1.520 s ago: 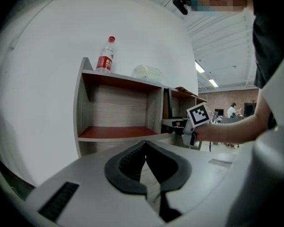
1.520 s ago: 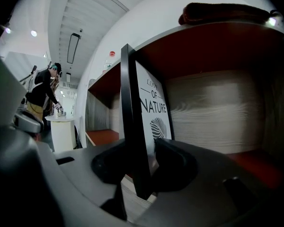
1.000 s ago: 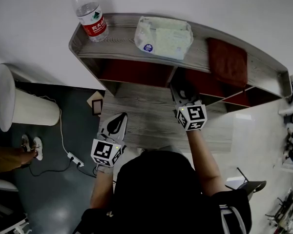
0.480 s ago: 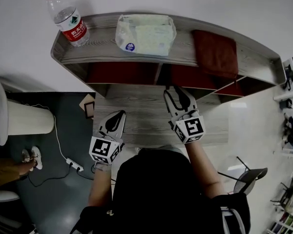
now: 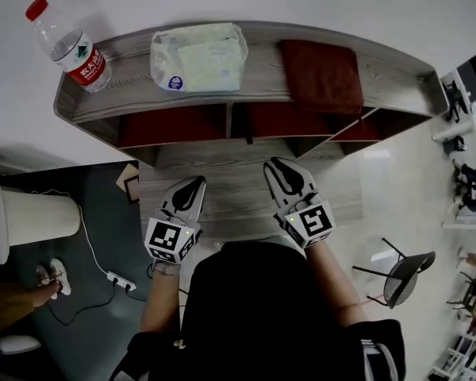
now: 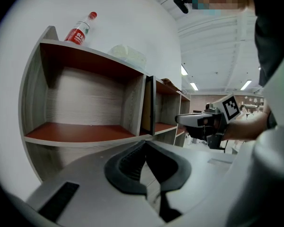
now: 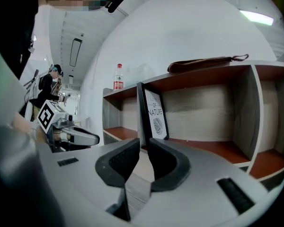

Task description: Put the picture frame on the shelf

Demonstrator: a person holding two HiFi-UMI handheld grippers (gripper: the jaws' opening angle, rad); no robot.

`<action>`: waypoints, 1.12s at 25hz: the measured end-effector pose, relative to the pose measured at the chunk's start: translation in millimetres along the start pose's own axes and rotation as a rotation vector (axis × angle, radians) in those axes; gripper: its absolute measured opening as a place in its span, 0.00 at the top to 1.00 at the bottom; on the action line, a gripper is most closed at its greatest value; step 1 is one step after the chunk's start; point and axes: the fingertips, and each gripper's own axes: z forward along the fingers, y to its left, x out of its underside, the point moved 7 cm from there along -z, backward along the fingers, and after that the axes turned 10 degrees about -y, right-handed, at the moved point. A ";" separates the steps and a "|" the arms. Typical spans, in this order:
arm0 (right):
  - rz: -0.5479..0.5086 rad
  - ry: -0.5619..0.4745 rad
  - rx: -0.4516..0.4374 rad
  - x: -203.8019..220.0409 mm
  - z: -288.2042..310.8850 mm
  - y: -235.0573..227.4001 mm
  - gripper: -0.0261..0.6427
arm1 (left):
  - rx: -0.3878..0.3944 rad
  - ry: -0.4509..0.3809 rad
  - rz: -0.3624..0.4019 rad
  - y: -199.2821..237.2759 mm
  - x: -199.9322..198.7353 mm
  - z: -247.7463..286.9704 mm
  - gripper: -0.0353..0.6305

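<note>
— Any writing legible?
— "OF NATURE" on the picture frame [image 7: 154,111]; line above it too faint to read. Red label on the bottle [image 5: 70,44], characters too small.
— Standing where, and which way?
— Inside the shelf [image 5: 263,70], middle bay, left end, beside the divider. Long axis upright, print facing near-right. Hard to make out from above.
— Hand-held grippers?
— Left hand-held gripper [image 6: 144,144] closed, empty. Right hand-held gripper [image 7: 144,143] just been closing, narrowly apart, nothing between, over the desk [image 5: 234,198].

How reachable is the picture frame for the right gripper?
Probably yes: the picture frame stands in an open compartment of the shelf straight ahead of the right gripper, nothing between. Its jaws have just been closing, empty; they'd need reopening.
</note>
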 end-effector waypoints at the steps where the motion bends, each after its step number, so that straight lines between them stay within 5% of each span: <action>1: -0.003 0.010 -0.002 1.0 -3.5 -0.9 0.89 | 0.010 -0.001 -0.001 -1.7 0.1 3.2 0.94; 15: 0.022 0.063 0.019 8.6 -33.6 -13.3 0.94 | 0.085 -0.021 -0.002 -18.1 -8.2 26.4 0.94; 28: 0.020 0.076 -0.025 11.0 -27.4 -8.5 0.94 | 0.072 -0.023 0.012 -20.7 -14.2 23.7 0.94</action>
